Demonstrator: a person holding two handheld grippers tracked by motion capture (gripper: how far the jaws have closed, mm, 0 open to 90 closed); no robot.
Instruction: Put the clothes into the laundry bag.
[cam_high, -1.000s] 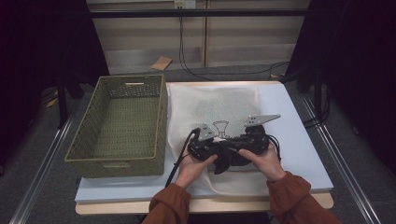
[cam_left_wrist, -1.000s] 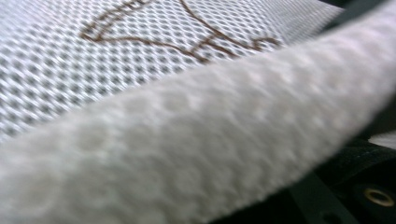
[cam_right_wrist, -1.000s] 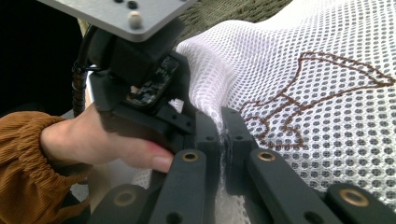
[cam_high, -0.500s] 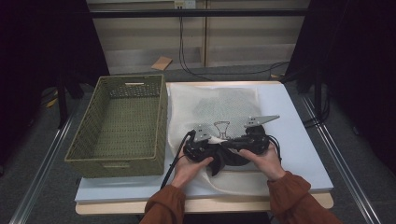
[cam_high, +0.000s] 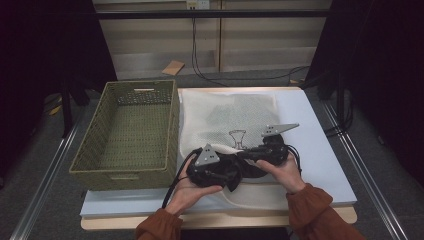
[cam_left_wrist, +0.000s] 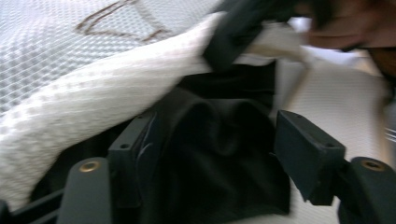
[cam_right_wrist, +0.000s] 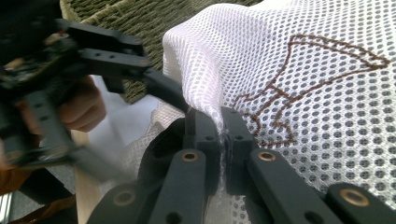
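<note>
Right gripper view: right gripper (cam_right_wrist: 222, 135) pinches white mesh bag (cam_right_wrist: 299, 74); left gripper (cam_left_wrist: 210, 163), just spreading, straddles dark cloth (cam_left_wrist: 219, 154).

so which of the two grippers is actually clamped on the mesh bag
The right gripper: its jaws are shut on the white mesh bag's lifted edge. The left gripper stands open, having just been opening, with black cloth between its jaws.
</note>
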